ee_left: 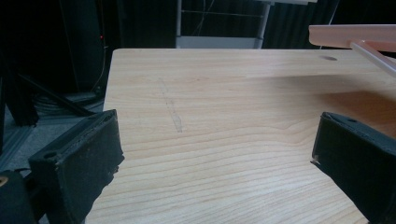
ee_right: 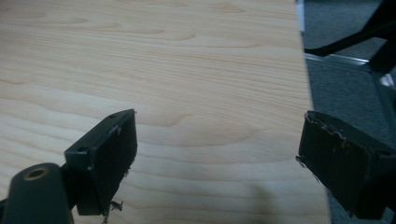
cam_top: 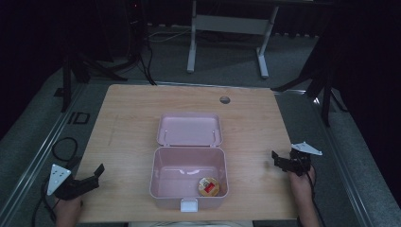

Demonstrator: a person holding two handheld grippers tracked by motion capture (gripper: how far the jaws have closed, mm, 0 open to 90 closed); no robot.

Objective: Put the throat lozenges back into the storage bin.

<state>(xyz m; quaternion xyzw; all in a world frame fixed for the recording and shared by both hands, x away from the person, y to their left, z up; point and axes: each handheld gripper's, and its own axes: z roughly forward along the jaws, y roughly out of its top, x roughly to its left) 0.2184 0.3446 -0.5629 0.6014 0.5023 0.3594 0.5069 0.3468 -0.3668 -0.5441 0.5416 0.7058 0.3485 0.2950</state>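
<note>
A wooden table (cam_top: 127, 123) is seen from above, lit dimly. A pink box (cam_top: 189, 182) is set near the middle of the table, toward the 6 o'clock edge. Its lid (cam_top: 189, 129) is swung back toward 12 o'clock and lies open behind the box. A white latch (cam_top: 188, 205) is noted on the front wall at 6 o'clock. Inside the box, a small round tin (cam_top: 208, 186) with a red mark on top is seen lying on the bottom, at about 4 o'clock within the box, close to the front wall.

The left gripper (cam_top: 90, 178) is held at the table's 8 o'clock corner, well apart from the box. Its jaws are spread wide, and nothing is held between them; bare wood is seen between them in the left gripper view (ee_left: 215, 154). The edge of the pink lid (ee_left: 352, 35) is caught at the upper right of that view.

The right gripper (cam_top: 283, 162) is held near the 4 o'clock edge, also well apart from the box. Its jaws are likewise spread wide with nothing between them (ee_right: 217, 154). Grey floor (ee_right: 345, 88) is seen beyond the table edge.

A small round hole (cam_top: 224, 100) is noted in the tabletop toward 12 o'clock.
</note>
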